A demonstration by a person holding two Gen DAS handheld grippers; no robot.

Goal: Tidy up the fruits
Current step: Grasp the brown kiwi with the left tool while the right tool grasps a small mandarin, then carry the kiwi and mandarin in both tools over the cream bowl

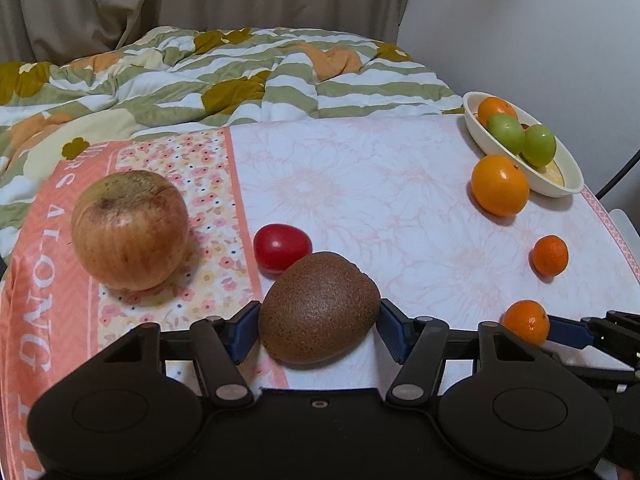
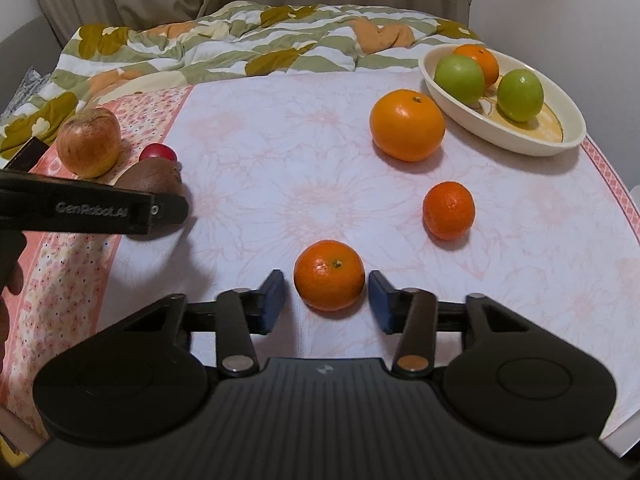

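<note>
Fruits lie scattered on the table. Our left gripper clamps the kiwi; our right gripper brackets a mandarin, narrow gaps remaining. Next we likely squeeze, lift, and carry both to the bowl.

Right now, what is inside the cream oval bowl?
The bowl holds two green fruits and, behind them, one orange. They hide part of its yellow floor, so anything lying there cannot be seen.
</note>
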